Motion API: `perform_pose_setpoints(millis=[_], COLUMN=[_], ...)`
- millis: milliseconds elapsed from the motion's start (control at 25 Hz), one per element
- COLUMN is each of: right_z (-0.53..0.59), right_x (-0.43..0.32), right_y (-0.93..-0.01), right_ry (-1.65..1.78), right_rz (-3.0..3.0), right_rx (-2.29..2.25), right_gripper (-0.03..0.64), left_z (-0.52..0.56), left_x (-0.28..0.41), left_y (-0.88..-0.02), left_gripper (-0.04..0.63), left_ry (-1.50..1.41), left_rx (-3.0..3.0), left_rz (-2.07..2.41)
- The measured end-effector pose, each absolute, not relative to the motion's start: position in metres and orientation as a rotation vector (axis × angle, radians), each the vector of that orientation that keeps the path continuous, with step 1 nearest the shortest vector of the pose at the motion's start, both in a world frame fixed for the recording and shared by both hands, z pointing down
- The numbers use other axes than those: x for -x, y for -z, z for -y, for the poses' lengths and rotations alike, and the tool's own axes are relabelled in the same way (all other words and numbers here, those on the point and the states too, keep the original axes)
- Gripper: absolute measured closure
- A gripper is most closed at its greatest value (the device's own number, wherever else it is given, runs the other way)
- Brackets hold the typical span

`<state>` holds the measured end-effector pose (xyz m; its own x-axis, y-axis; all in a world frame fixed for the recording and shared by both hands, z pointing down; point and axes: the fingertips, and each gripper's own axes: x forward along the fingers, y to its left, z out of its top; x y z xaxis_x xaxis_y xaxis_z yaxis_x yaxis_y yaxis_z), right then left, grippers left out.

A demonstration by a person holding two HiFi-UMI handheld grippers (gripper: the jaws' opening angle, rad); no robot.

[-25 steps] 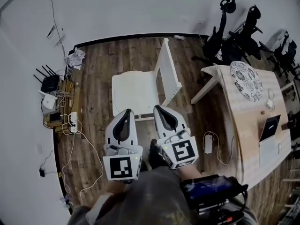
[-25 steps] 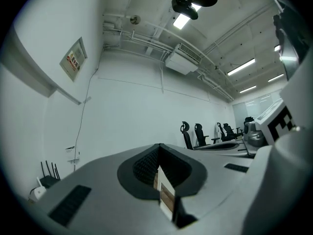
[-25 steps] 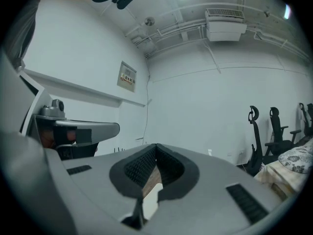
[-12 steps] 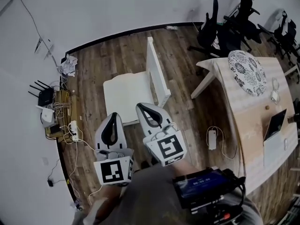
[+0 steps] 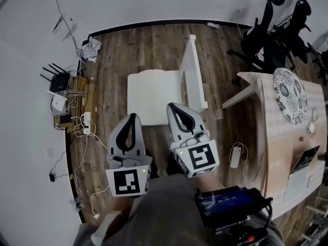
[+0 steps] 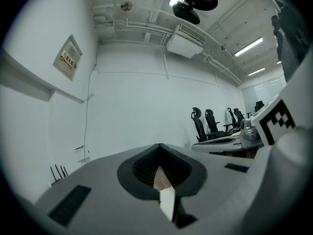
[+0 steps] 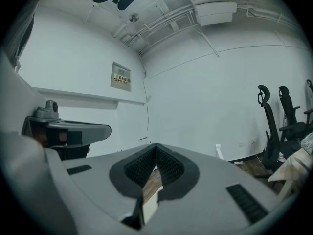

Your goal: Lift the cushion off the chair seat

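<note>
- Head view: L gripper [image 5: 132, 116] & R gripper [image 5: 171, 106] were at 6 o'clock of cushion [image 5: 152, 92].
- Both grippers' jaws were closed, empty.
- Cushion lay on chair [image 5: 193, 68] seat.

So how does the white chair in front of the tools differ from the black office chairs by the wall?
Colour: the white chair is white all over, the black office chairs black. Build: the white chair has a straight flat back; the black office chairs have curved backs with headrests. Place: the white chair stands alone, a white cushion on its seat; the black office chairs cluster past the wooden table. Nobody sits in any.
</note>
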<state>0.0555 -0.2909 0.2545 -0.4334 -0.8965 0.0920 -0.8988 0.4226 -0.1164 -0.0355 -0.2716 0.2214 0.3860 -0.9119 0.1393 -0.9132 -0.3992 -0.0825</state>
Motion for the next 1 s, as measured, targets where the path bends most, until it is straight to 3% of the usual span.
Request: perform_pose_setpoints(millis=[1000], right_z=[0.317], right_x=[-0.021], right_y=[-0.371], right_ry=[-0.451], right_rz=[2.413], right_rx=[-1.756], right_gripper=[0.609], left_z=[0.326], left_x=[0.079], left_y=[-0.318], left_gripper=[0.589], left_ry=[-0.271], left_rx=[-2.536], left_rz=[1.551])
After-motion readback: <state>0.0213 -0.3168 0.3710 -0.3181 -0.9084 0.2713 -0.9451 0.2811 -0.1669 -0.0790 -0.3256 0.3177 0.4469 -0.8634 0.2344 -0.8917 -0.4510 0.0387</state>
